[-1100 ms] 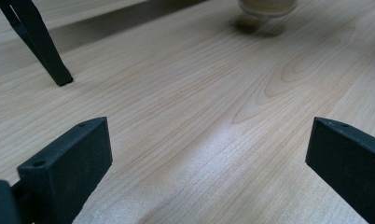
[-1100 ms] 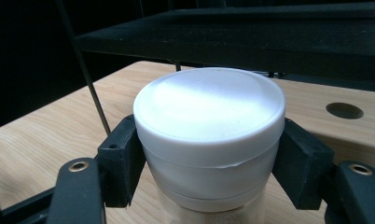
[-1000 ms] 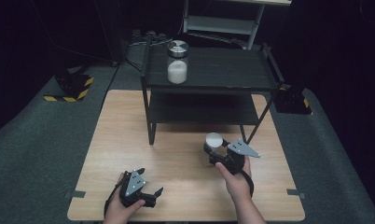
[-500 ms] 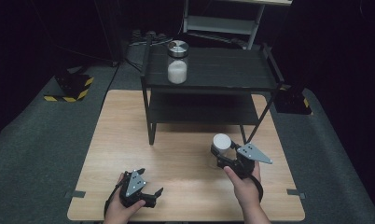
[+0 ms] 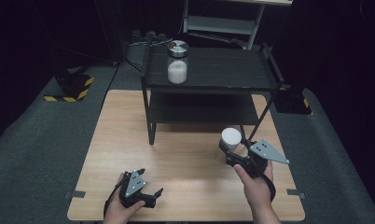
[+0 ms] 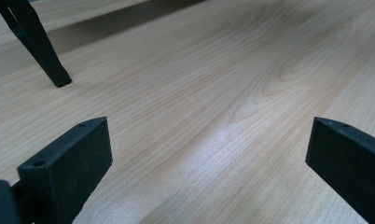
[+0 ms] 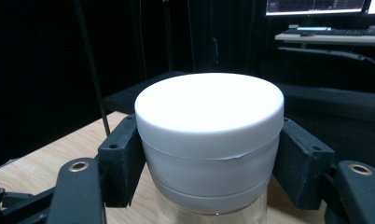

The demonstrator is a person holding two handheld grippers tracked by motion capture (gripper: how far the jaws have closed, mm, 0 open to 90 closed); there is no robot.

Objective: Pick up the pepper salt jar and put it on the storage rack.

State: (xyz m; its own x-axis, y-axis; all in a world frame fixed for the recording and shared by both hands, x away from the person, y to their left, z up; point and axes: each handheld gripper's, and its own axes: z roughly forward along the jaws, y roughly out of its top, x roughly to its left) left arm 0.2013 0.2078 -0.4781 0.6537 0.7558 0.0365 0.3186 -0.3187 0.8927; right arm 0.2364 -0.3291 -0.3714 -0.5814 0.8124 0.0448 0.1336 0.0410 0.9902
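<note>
High view: a white-capped jar (image 5: 231, 138) is seen clamped in the right gripper (image 5: 233, 150), lifted off the table (image 5: 185, 154) just in front of the right side of the black rack (image 5: 209, 74). A second jar (image 5: 177, 61), steel-lidded and partly filled with white powder, stands on the rack's top shelf at its left end. From this layout it is judged that the work in hand is the placing of the held jar on the rack; the pick-up is done, the jar is clear of the wood, and the carry to a shelf and the release are left. Which shelf is meant cannot be told.

In the right gripper view the jaws are seen pressed against both sides of the jar's white cap (image 7: 209, 135), one on either flank, with clear glass below the cap. The grip is taken high, at the lid rather than the body, so the jar is judged to hang below the pads and to need a level carry.

The left gripper (image 5: 146, 198) is seen at the near edge of the table, well apart from the jar. In the left gripper view its jaws are spread wide with nothing between them but bare wood (image 6: 213, 116); a rack leg (image 6: 41, 51) stands farther off.
</note>
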